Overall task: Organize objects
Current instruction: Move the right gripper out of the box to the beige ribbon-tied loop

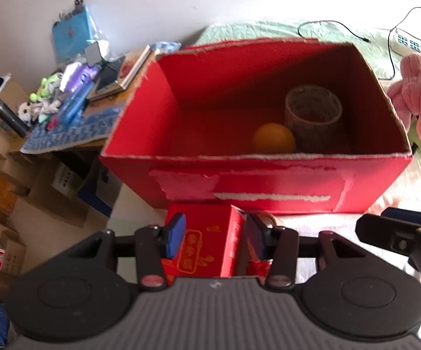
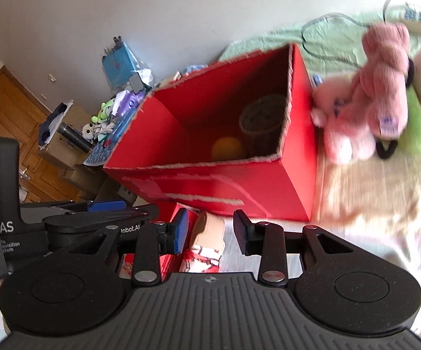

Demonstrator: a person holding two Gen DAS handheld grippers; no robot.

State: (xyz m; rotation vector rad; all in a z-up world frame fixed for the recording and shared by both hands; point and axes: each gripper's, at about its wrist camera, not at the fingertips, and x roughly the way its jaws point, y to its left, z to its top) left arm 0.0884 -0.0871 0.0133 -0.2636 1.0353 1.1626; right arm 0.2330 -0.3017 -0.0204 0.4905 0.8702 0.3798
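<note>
A large open red cardboard box (image 1: 268, 180) stands on the bed, with an orange ball (image 1: 273, 138) and a roll of tape (image 1: 312, 110) inside. My left gripper (image 1: 215, 234) is just in front of the box. Its blue pads sit against both sides of a small red box with gold characters (image 1: 207, 248). Beside it my right gripper (image 2: 210, 233) stands open over a lying beige and red can (image 2: 207, 242), with a gap at each finger. The right view also has the big box (image 2: 225, 186), ball (image 2: 226, 147) and tape (image 2: 261, 122).
A pink plush toy (image 2: 368, 96) and a green one (image 2: 414, 134) lie right of the big box. A power strip with cables (image 1: 408, 40) sits on the green sheet behind. To the left is a cluttered side table (image 1: 73, 99), with cardboard cartons (image 1: 50, 192) below it.
</note>
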